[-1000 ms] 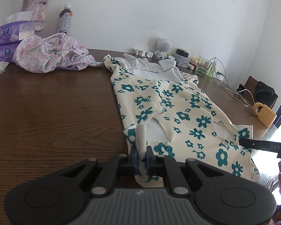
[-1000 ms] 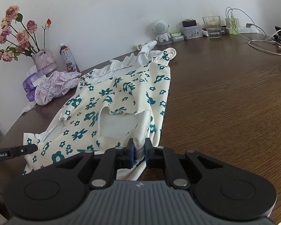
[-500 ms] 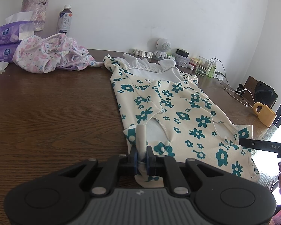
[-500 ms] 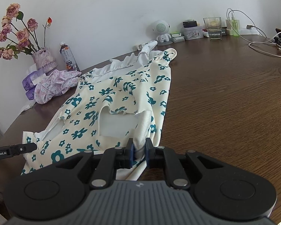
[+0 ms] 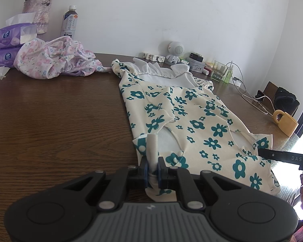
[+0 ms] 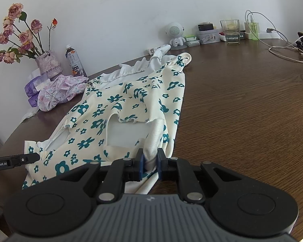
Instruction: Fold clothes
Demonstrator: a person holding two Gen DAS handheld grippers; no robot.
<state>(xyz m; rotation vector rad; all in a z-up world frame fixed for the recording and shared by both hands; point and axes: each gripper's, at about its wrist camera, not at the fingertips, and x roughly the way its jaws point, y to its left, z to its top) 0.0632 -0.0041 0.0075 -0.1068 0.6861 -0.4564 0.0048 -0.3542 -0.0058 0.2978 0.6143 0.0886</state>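
- The fingers of the left gripper are closed on a bunched strap of the cream dress at the lower centre of the left wrist view; the right gripper is likewise clamped on the other strap, lower centre of the right wrist view.
- The cream dress, printed with teal flowers, is laid lengthwise on the wooden table, filling the middle of both views, its white ruffled hem toward the wall at upper centre.
- The dress is judged spread flat but not yet folded; no crease or doubled-over section is seen, so the first fold appears to be only set up by the 2 grips.
- A crumpled pink floral garment is seen at the upper left, well apart from the dress, and is judged to be left for later.
- Counted: 2 garments, 1 gripped and 1 in a heap; 2 grippers; 0 folded pieces.
- Also counted along the back edge: 1 drink bottle, 1 vase with roses, 2 purple tissue packs stacked at far left, and 1 glass at upper right.
- Each gripper's black tip is also caught at the edge of the other's view.
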